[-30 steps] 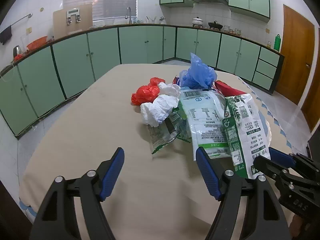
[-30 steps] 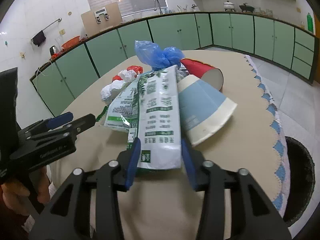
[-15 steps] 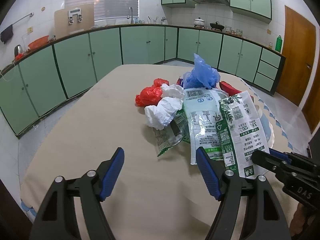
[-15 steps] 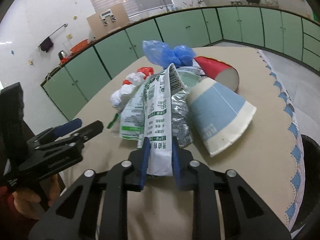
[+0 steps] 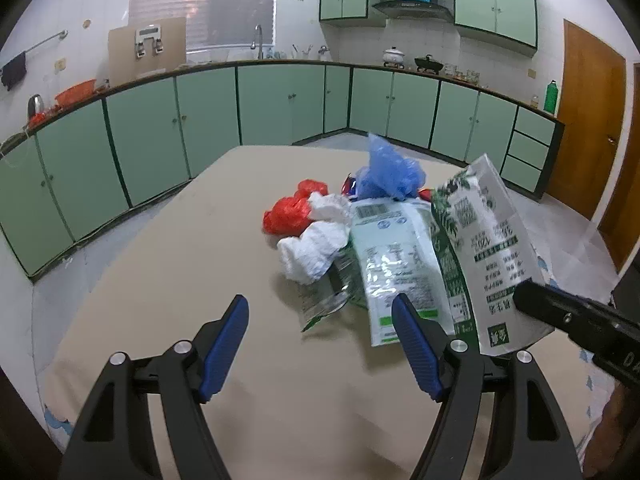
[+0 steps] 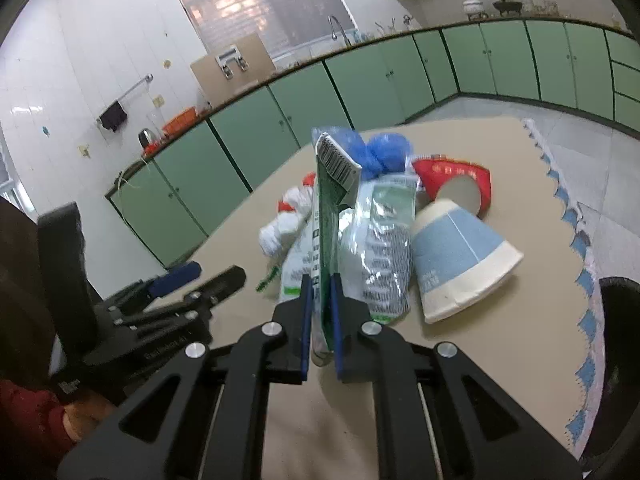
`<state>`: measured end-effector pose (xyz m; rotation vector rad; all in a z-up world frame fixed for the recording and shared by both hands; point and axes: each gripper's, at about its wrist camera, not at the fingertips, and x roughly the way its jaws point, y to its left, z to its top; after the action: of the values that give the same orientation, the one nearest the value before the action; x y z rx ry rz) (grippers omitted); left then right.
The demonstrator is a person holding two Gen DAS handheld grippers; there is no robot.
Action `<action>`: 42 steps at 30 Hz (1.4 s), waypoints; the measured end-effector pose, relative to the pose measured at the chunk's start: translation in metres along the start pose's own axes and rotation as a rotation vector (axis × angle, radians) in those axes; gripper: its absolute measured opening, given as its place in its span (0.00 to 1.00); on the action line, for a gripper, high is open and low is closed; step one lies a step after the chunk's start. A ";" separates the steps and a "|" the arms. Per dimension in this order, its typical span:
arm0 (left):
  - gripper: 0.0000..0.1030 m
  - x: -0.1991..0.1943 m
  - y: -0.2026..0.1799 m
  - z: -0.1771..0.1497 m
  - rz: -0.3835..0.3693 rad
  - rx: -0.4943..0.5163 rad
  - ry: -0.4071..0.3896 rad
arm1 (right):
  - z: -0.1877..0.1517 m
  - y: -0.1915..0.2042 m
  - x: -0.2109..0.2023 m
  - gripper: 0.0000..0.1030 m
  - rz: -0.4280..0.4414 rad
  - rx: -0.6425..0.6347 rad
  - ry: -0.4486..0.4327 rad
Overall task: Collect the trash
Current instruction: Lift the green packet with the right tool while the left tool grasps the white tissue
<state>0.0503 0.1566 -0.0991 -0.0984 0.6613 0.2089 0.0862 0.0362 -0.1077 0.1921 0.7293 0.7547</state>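
A heap of trash lies on the beige table (image 5: 180, 280). My right gripper (image 6: 320, 280) has its jaws closing hard on the bottom edge of a green-and-white packet (image 6: 326, 208), pads pressing it, and holds it tilted up off the heap. From the left wrist that packet (image 5: 480, 240) stands up at the right, with the right gripper (image 5: 532, 296) at its lower edge. My left gripper (image 5: 320, 304) hovers open over bare table in front of the heap, holding nothing. Left in the heap are a second packet (image 5: 396, 256), a white crumpled bag (image 5: 316, 248), a red bag (image 5: 286, 216) and a blue bag (image 5: 388, 172).
A blue-and-white paper cup (image 6: 456, 256) and a red cup (image 6: 456, 176) lie on their sides right of the packets. A dark round bin (image 6: 618, 360) sits beyond the table's right edge. Green cabinets line the walls. The left gripper (image 6: 218, 271) is at the lower left.
The right gripper's jaws closed on the green-and-white packet and lifted it, so it now stands tilted up off the heap. The left gripper stayed open and barely moved.
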 end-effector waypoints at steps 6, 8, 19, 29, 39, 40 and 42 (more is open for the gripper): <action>0.71 -0.002 -0.014 0.007 -0.031 0.023 -0.017 | 0.008 -0.005 -0.018 0.07 0.028 0.031 -0.035; 0.71 -0.002 -0.017 0.008 -0.037 0.027 -0.020 | 0.009 -0.006 -0.024 0.07 0.021 0.028 -0.049; 0.70 0.022 -0.027 -0.003 -0.050 0.052 0.031 | 0.003 -0.034 -0.034 0.07 -0.060 0.095 -0.063; 0.19 0.045 -0.028 -0.006 -0.104 0.037 0.102 | -0.010 -0.045 -0.014 0.07 -0.056 0.132 -0.021; 0.00 0.022 -0.026 0.002 -0.104 0.049 0.032 | -0.010 -0.036 -0.010 0.07 -0.067 0.115 -0.004; 0.00 0.021 -0.025 0.003 -0.104 0.051 0.035 | -0.009 -0.034 -0.010 0.07 -0.068 0.112 -0.004; 0.00 0.022 -0.021 0.002 -0.096 0.048 0.039 | -0.008 -0.031 -0.010 0.07 -0.073 0.104 -0.005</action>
<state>0.0732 0.1395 -0.1100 -0.0878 0.6978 0.0987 0.0931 0.0060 -0.1214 0.2597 0.7678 0.6474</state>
